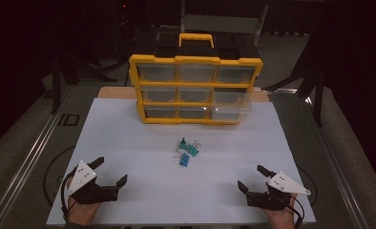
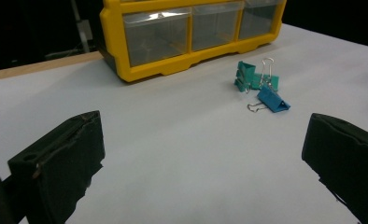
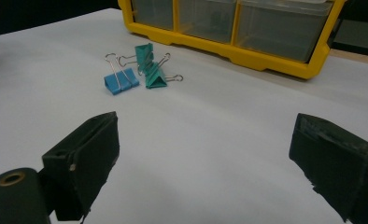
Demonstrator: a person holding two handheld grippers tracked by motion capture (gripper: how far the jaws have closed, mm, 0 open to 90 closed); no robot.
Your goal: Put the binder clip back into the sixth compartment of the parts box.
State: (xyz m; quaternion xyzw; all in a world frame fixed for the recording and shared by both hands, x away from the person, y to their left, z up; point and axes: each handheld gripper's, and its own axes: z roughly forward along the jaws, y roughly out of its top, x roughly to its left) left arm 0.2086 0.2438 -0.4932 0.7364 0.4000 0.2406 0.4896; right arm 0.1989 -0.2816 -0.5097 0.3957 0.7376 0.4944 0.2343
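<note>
The little clips are what I am after. A blue clip point(image 1: 183, 160) lies on the white table point(image 1: 129, 143), just in front of the yellow drawer box point(image 1: 195, 90). Two green clips point(image 1: 190, 148) sit touching each other, between the blue clip and the box. In the left gripper view the blue clip point(image 2: 273, 100) lies just beside the green clips point(image 2: 252, 78), so close I cannot tell if they touch. Their thin wire handles stick out.

The box stands at the far side of the table and has three rows of clear drawers. Two drawers at its right side look pulled out a bit toward me. I cannot see what is inside them.

My left gripper point(image 1: 110, 177) rests well away from the box, at the near left corner of the table. Its jaws are spread wide with nothing in them. My right gripper point(image 1: 252, 179) rests at the near right corner, also spread wide and holding nothing. Both are well apart from the clips.

I think I am at the very start. No clip is picked up yet. Next I would move one gripper toward the box until its jaws stand on both sides of a clip. The blue one looks easiest, since it lies nearest to me. The clips are small and close together, so I must come in slowly and not bump the green ones.
</note>
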